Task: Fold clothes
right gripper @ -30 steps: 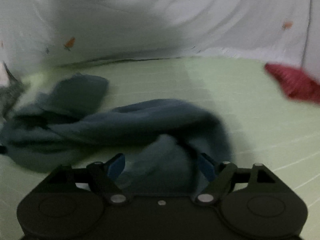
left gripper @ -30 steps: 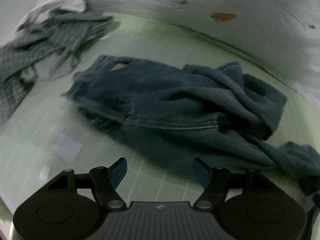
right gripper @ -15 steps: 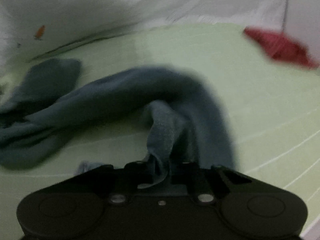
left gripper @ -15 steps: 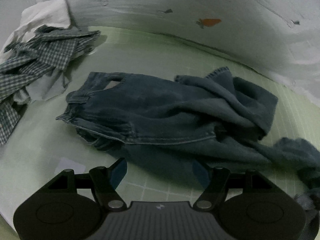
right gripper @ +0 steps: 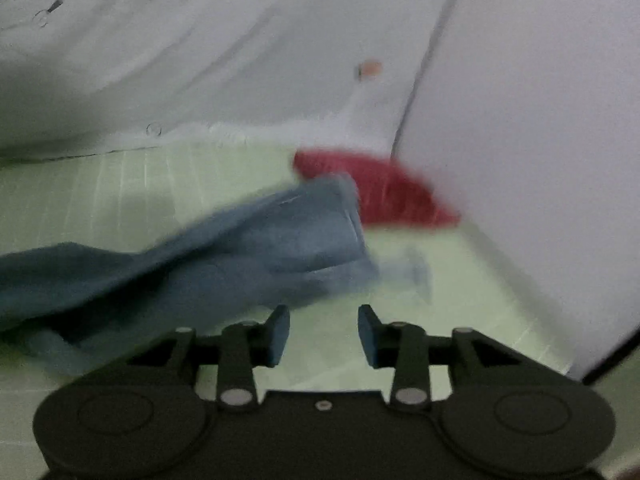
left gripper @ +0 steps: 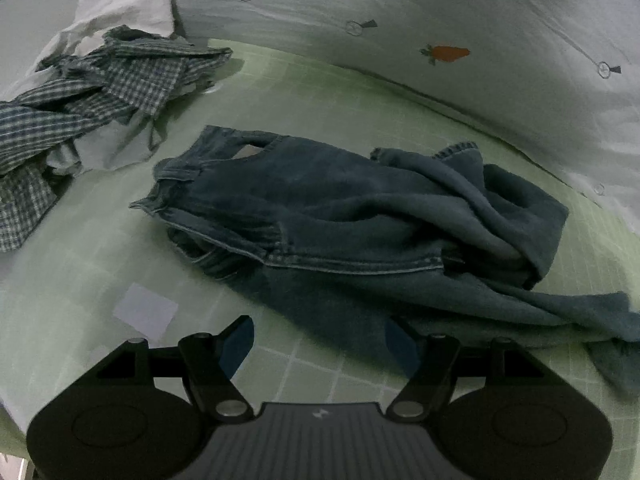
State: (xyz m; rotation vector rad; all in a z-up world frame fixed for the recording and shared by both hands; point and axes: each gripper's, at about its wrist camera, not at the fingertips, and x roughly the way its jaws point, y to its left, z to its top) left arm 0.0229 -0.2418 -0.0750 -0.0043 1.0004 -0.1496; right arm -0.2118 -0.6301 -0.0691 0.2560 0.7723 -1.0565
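A pair of blue jeans [left gripper: 320,216] lies crumpled on the pale green gridded mat [left gripper: 120,248], waistband to the left, legs bunched to the right. My left gripper [left gripper: 319,338] is open and empty, hovering just in front of the jeans' near edge. In the right wrist view a jeans leg [right gripper: 248,248] stretches from the left towards the middle, blurred by motion. My right gripper [right gripper: 323,334] is open with nothing between its fingers, just short of the leg's end.
A checked shirt [left gripper: 92,92] and white cloth [left gripper: 124,4] are heaped at the back left. A white paper slip [left gripper: 146,312] lies on the mat near my left gripper. A red garment [right gripper: 380,192] lies behind the jeans leg. White printed fabric [left gripper: 400,8] forms the backdrop.
My right gripper, open a second ago, shut on the jeans leg, swung it to the right and has now opened and let it go. My left gripper has drawn back slightly.
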